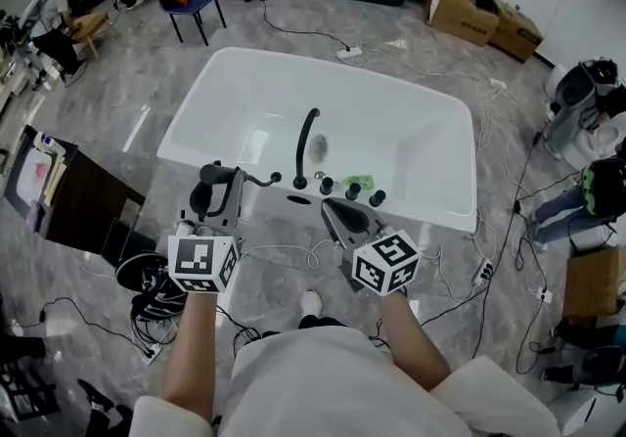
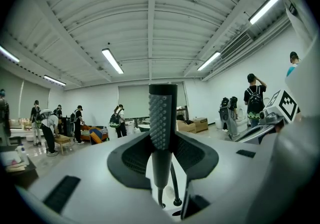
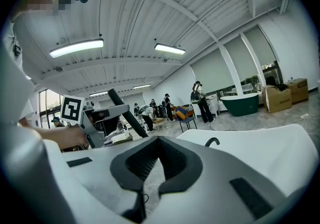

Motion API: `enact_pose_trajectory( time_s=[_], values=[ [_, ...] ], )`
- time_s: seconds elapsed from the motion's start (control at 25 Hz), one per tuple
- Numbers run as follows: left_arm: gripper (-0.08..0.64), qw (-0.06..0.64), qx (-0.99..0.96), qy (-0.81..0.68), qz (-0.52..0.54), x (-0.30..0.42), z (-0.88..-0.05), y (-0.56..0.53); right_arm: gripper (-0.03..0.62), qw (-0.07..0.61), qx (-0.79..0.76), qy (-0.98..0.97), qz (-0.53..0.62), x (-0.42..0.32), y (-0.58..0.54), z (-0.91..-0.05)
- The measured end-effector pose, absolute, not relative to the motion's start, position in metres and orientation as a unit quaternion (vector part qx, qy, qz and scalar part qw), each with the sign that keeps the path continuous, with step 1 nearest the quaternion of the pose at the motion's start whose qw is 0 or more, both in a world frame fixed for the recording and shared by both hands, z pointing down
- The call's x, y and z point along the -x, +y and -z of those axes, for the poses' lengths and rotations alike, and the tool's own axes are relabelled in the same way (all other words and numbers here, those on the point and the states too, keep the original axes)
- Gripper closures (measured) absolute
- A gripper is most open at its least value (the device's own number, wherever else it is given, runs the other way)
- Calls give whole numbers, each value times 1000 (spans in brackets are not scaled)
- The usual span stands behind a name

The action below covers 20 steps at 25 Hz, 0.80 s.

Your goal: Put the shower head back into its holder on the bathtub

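Shower head (image 2: pixel 161 113): slim black stick handset, one face studded with rows of nubs, upright in your grip at the bathtub (image 1: pixel 323 68) near rim, left of the faucet (image 1: pixel 305 137).
Hose (image 1: pixel 259 179): black, curling from the handset toward the faucet base.
Left gripper (image 2: pixel 161 139): you've got it clamped on the handset's stem, a pad on each side.
Right gripper (image 3: pixel 157 140): jaws together, nothing in them, by the knobs (image 1: pixel 352 192) on the near rim.
Rim opening (image 1: pixel 298 198): dark oval in the near rim, between your two grippers.
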State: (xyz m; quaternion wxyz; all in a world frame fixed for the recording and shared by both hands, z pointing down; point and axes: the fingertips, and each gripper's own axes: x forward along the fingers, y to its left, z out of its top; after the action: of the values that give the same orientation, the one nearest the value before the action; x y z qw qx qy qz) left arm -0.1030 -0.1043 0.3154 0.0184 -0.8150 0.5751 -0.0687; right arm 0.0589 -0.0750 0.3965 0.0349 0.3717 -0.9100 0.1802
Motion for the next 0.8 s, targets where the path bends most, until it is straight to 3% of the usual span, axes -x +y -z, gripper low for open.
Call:
enact_pose_trajectory(
  time_s=[0.8],
  values=[
    [420,6,816,572,83,96,-335,-152,575,35,-367,-909,-195,-64,-125,-410]
  ],
)
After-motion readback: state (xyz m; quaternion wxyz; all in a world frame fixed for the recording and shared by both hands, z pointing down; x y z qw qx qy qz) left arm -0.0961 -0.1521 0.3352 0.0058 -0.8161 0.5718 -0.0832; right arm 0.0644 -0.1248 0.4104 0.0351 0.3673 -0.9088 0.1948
